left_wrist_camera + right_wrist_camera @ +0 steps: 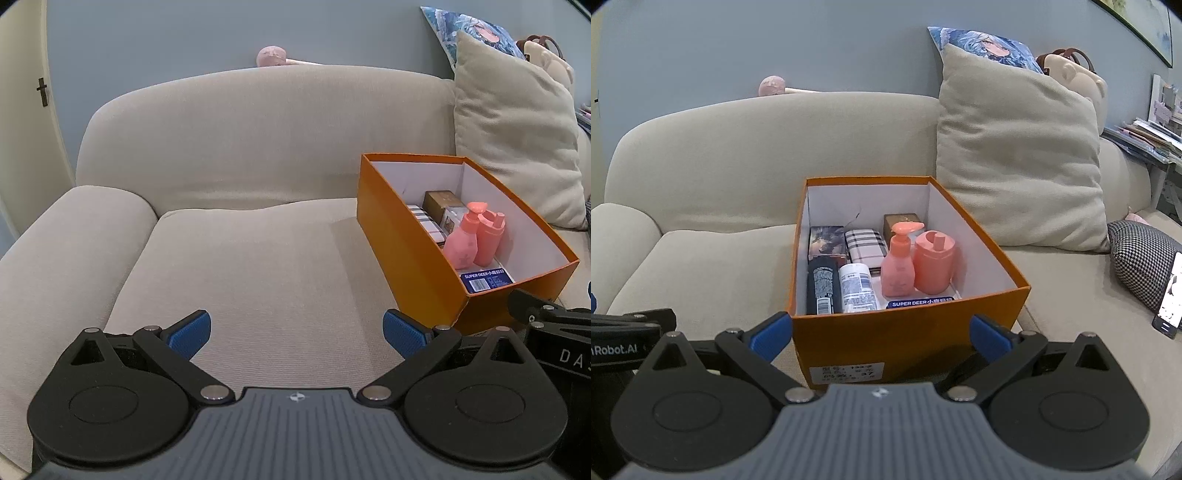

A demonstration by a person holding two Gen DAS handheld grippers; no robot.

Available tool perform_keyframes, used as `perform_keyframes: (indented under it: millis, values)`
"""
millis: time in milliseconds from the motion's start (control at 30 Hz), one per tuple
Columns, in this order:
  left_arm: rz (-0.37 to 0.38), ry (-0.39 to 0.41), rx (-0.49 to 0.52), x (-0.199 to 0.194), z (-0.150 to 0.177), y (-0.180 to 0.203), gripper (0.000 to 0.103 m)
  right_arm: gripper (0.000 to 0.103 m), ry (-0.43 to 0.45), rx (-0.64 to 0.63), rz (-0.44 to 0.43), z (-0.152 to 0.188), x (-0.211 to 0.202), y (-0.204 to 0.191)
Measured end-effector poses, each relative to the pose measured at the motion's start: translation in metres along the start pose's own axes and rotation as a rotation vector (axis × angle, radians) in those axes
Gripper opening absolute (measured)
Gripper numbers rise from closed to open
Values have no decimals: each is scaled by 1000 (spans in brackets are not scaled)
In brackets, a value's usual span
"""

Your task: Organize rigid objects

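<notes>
Hovering over beige sofa [258, 258], blue wall behind; my left gripper [295, 334] and right gripper [881, 334] spread, empty. Orange box [905, 339] on seat holds bottles [897, 266], beside cushion [1015, 166]

The left gripper [297, 334] hangs wide open and empty over the beige sofa seat [258, 266], the orange box [413, 254] of pink bottles [472, 240] to its right.

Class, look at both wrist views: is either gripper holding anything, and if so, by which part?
Nothing is held. The left gripper is open over the bare sofa seat; the right gripper is open in front of the orange box.
</notes>
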State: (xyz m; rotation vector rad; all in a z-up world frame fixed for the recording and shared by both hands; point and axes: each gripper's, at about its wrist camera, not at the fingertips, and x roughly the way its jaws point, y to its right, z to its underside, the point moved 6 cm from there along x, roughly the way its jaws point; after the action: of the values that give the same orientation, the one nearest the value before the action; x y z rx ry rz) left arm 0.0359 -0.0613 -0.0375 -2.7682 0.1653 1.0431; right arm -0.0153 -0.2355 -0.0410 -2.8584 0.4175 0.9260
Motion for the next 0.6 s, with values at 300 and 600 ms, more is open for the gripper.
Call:
perform_keyframes:
  millis: [300,600]
  values:
    - [-3,13,5,-4,-1,1,103,102,-1,3,0,0,-1,1]
    - [-1,14,4,-4,0,2,103,102,-16,17,1,2,0,3]
